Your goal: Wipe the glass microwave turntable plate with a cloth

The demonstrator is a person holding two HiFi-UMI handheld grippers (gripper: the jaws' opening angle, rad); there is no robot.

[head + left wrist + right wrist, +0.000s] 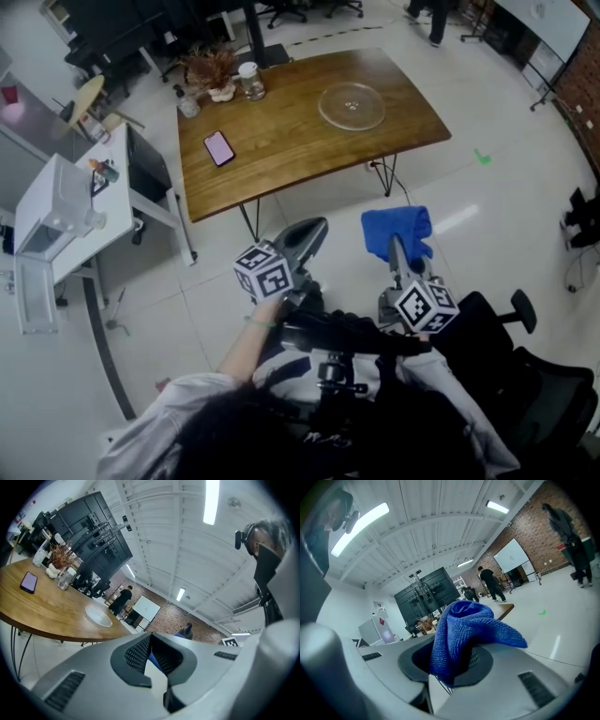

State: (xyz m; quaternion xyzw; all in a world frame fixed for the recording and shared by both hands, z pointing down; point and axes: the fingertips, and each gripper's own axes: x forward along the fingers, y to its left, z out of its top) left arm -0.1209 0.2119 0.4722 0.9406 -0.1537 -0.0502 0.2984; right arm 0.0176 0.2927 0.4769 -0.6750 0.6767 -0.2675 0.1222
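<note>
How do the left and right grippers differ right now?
The right gripper is shut on a blue cloth; the left gripper is shut with nothing in it. In the head view the left gripper slants rightward, the right gripper points straight ahead. Both are over the floor, short of the table.

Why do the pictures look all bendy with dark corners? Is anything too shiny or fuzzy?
Head view: the wide lens bows the table edges, and a bright glare streak lies on the floor beside the blue cloth. Left gripper view: dark corners; the ceiling light is washed-out white. Right gripper view: dark corners; the cloth's weave is sharp, far people look soft.
</note>
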